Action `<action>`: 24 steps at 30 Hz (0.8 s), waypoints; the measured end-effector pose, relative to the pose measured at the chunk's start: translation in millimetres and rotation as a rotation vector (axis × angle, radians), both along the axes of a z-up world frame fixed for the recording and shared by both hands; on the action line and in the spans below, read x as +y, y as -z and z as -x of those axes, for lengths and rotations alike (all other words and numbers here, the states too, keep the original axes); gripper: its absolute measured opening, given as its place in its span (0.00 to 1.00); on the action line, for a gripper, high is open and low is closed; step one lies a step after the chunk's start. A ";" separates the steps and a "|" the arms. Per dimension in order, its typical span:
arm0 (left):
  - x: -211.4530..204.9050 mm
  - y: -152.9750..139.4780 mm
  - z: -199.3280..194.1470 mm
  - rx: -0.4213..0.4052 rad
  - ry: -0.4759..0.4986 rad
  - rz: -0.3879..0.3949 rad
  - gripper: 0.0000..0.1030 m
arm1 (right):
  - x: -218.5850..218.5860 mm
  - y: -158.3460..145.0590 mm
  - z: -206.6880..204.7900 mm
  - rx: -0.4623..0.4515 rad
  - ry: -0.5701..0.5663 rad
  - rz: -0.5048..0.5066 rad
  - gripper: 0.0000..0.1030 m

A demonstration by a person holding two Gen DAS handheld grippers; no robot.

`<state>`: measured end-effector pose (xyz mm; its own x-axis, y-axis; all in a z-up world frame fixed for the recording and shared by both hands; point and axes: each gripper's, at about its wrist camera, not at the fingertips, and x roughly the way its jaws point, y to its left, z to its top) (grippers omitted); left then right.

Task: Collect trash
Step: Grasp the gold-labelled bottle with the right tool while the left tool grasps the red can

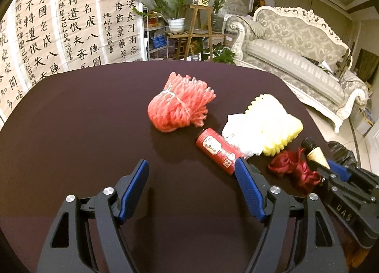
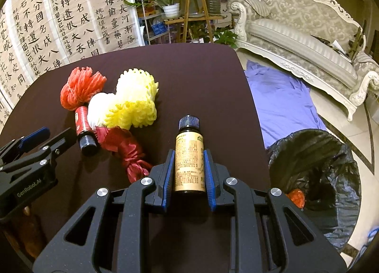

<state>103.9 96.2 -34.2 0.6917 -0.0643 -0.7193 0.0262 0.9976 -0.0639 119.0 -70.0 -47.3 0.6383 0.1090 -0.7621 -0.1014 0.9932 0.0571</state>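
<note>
On the dark brown table [image 1: 83, 119] lie a red foam net [image 1: 177, 104], a yellow foam net [image 1: 272, 121] with white wrapping [image 1: 239, 128] and a dark red ribbon bundle [image 1: 293, 168]. A small red-labelled bottle [image 1: 218, 151] lies on its side among them. My left gripper [image 1: 191, 163] is open with bare table between its fingers; its right fingertip [image 1: 241, 168] is beside that bottle's near end. My right gripper [image 2: 189, 154] is shut on a brown bottle [image 2: 189, 166] with a tan label and black cap, over the table near its right edge.
A bin lined with a black bag [image 2: 315, 154] stands on the floor right of the table, with an orange-red item [image 2: 296, 198] inside. A purple cloth [image 2: 281, 100] lies on the floor beyond it. A pale sofa [image 2: 296, 24] and plant stand [image 2: 191, 14] are behind.
</note>
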 end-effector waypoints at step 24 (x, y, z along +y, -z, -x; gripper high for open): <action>4.0 6.1 -3.5 0.076 -0.010 0.006 0.74 | 6.2 -2.9 -5.2 0.001 -0.004 -0.007 0.25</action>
